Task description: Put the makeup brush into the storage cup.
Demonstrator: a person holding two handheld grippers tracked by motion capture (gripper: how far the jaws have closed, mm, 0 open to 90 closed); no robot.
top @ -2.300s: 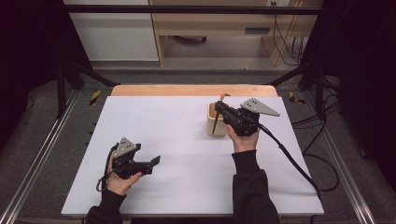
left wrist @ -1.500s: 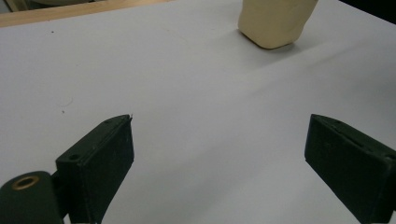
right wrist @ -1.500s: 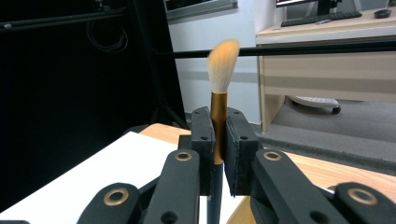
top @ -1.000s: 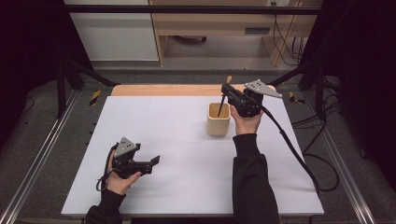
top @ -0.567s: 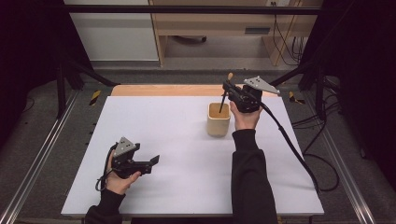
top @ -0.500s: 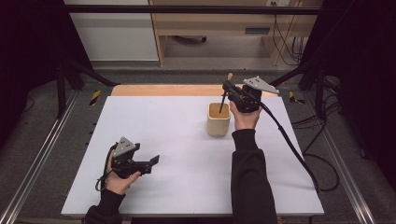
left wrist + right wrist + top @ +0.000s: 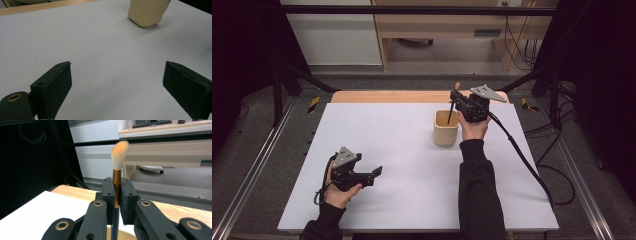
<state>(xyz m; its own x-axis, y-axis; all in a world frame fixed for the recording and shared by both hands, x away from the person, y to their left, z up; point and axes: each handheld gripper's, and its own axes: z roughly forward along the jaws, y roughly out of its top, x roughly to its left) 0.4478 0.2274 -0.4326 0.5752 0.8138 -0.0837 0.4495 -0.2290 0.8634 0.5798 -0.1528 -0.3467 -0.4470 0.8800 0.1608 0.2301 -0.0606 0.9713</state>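
Since the earliest picture, right hand-held gripper (image 7: 454, 96) has moved from over the near side of the cup (image 7: 446, 128) toward the far edge of the tabletop (image 7: 387, 145). The brush (image 7: 116, 180) clamped in its jaws went with it, now upright, bristles above the jaws, dark handle running down into the cup's mouth. Over the last second it sank slightly, lowering the handle deeper.
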